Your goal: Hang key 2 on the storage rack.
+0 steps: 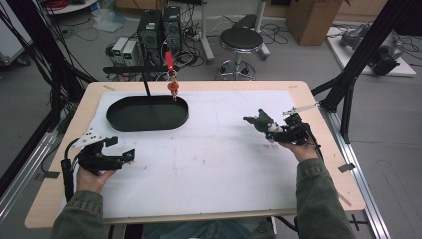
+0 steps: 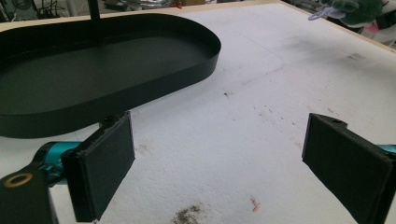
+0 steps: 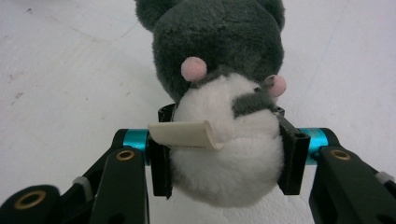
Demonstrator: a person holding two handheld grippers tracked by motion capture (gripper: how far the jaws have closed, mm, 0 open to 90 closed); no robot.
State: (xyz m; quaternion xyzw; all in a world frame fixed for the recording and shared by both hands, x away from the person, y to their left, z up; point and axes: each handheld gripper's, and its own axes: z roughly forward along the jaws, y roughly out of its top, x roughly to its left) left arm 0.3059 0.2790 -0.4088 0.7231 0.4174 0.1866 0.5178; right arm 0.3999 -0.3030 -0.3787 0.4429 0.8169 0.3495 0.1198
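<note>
Pale wooden tabletop (image 1: 318,164) here, a stained white sheet (image 1: 219,164) spread across it, and a black oval tray (image 1: 148,113) sitting at its far left.

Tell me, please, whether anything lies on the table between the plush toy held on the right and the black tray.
Nothing visible does. The plush toy, clamped in the right hand-held gripper, has bare white table cover between it and the black tray. A thin black post rises at the tray's far side, off that path.

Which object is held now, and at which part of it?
The right gripper holds a grey plush toy, clamped at its white belly. The left gripper is open and holds nothing.
</note>
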